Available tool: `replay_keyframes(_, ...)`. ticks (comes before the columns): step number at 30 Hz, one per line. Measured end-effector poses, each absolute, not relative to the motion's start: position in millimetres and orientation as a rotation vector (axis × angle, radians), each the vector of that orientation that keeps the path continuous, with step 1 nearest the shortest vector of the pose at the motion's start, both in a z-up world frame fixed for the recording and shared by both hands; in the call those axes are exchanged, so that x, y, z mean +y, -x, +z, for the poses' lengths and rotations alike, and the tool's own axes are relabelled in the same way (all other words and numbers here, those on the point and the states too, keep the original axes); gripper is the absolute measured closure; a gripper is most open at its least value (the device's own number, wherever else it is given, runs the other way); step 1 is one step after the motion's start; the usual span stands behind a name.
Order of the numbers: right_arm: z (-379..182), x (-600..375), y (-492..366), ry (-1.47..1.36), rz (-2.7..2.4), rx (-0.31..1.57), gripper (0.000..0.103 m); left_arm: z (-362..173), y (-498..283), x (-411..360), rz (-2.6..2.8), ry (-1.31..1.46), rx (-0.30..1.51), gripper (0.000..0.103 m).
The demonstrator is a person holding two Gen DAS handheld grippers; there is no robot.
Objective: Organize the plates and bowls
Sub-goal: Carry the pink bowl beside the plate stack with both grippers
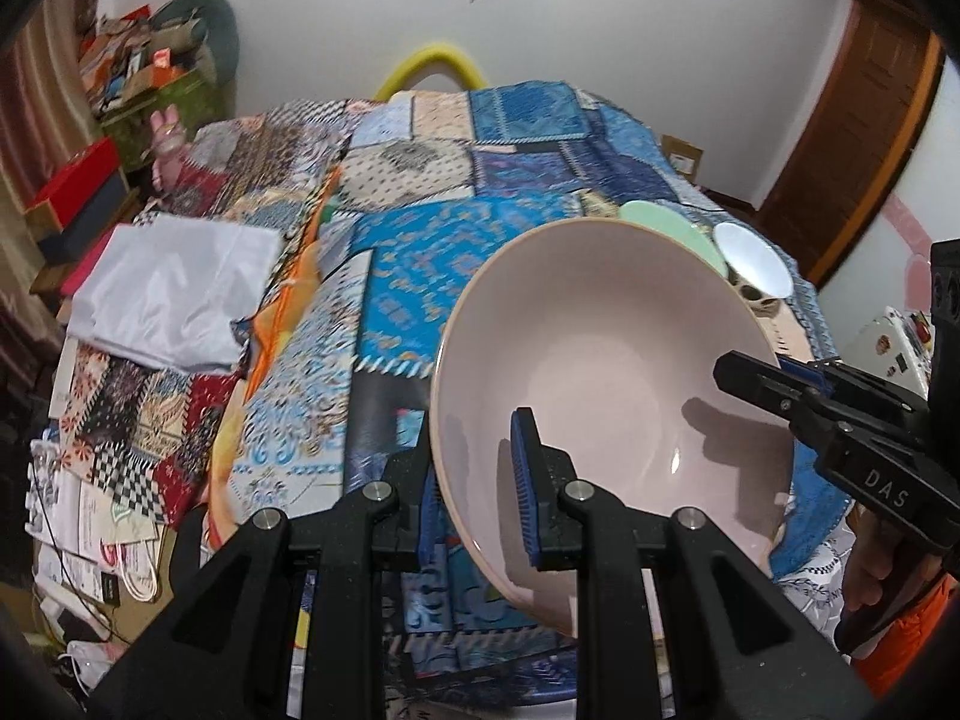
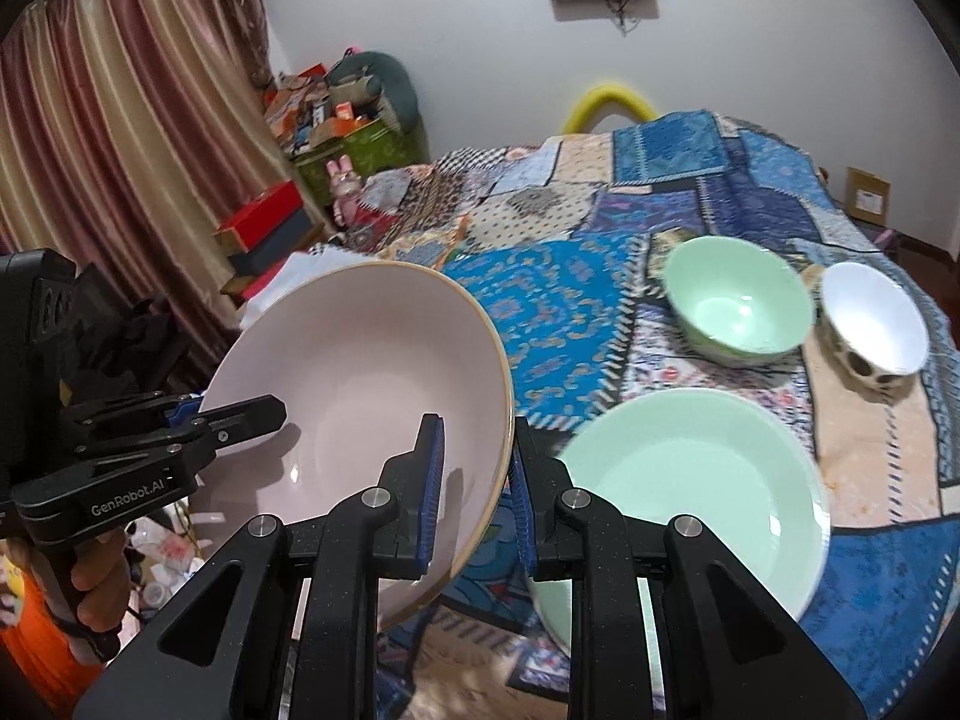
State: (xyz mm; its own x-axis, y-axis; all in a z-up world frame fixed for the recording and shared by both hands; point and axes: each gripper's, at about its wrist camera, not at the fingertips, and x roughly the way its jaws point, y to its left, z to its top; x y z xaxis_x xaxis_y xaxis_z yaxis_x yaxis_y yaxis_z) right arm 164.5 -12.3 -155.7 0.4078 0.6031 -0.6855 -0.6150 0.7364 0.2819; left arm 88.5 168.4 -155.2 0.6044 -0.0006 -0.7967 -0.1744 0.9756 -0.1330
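We hold the pink bowl (image 2: 360, 396) tilted above the counter (image 2: 558, 312), left tool (image 1: 480, 480) and right tool (image 2: 477, 492) each clamped on opposite rims. Next, we judge, lower it level onto the green plate (image 2: 690, 492) just beside.

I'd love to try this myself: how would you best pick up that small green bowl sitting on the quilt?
Grip the green bowl by its thin rim, one finger inside and one outside, coming down from above on the near side. It sits upright and open, and the white bowl crowds its right edge.
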Motion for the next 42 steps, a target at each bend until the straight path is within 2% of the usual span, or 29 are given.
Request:
replay_keyframes(22, -218.0, 32.0, -189.1, 0.081, 0.765, 1.043, 0.084, -242.8, -116.9, 211.4, 0.123, 0.324, 1.085, 0.082)
replay_keyframes(35, -226.5, 37.9, -191.3, 0.106, 0.761, 1.053, 0.082, -254.3, -123.8, 214.6, 0.125, 0.315, 1.102, 0.082)
replay_keyframes(42, -216.0, 32.6, -188.3, 0.113, 0.759, 1.025, 0.080, -241.2, -116.7, 222.7, 0.147, 0.307, 1.066, 0.082)
